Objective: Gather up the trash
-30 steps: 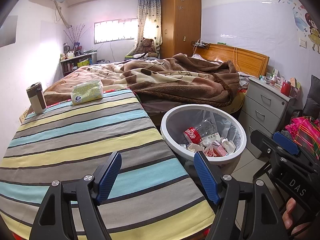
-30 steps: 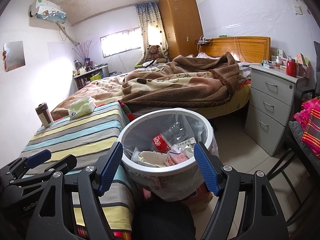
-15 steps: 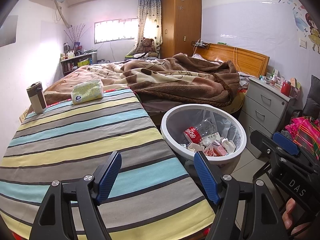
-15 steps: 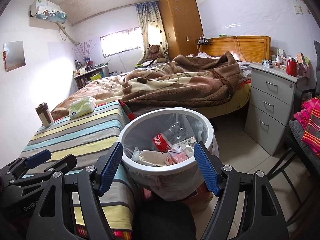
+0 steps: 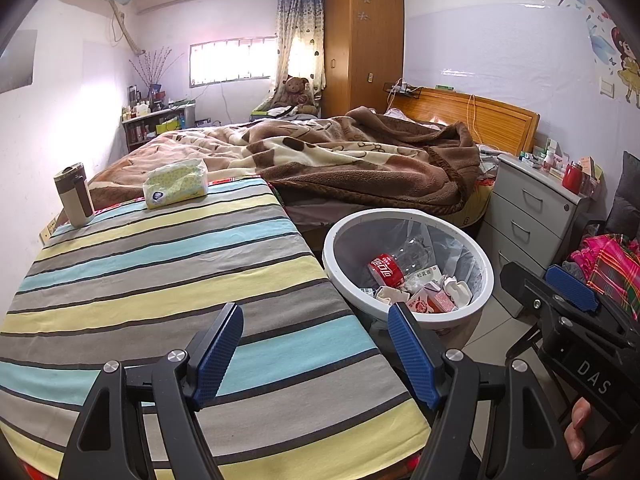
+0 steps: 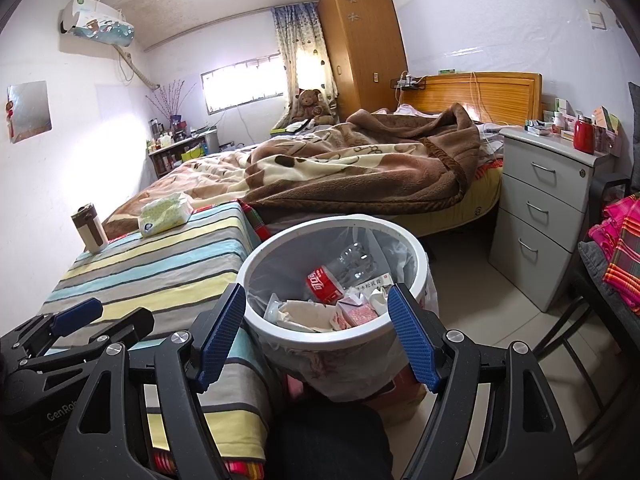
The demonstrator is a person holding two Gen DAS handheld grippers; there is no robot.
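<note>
A white trash bin (image 5: pixel 476 252) with a clear liner stands beside the striped table and also shows in the right wrist view (image 6: pixel 416 248). It holds a crushed cola bottle (image 5: pixel 387 270), a pink carton (image 5: pixel 434 302) and crumpled paper. In the right wrist view the cola bottle (image 6: pixel 326 282) lies on the paper. My left gripper (image 5: pixel 316 350) is open and empty over the table's near right corner. My right gripper (image 6: pixel 316 332) is open and empty, just in front of the bin's near rim.
The striped table (image 5: pixel 160 280) carries a tissue pack (image 5: pixel 176 188) and a travel mug (image 5: pixel 74 194) at its far end. A bed with a brown blanket (image 5: pixel 360 160) lies behind. A grey drawer cabinet (image 6: pixel 548 208) stands right, a chair with colourful cloth (image 6: pixel 624 248) beside it.
</note>
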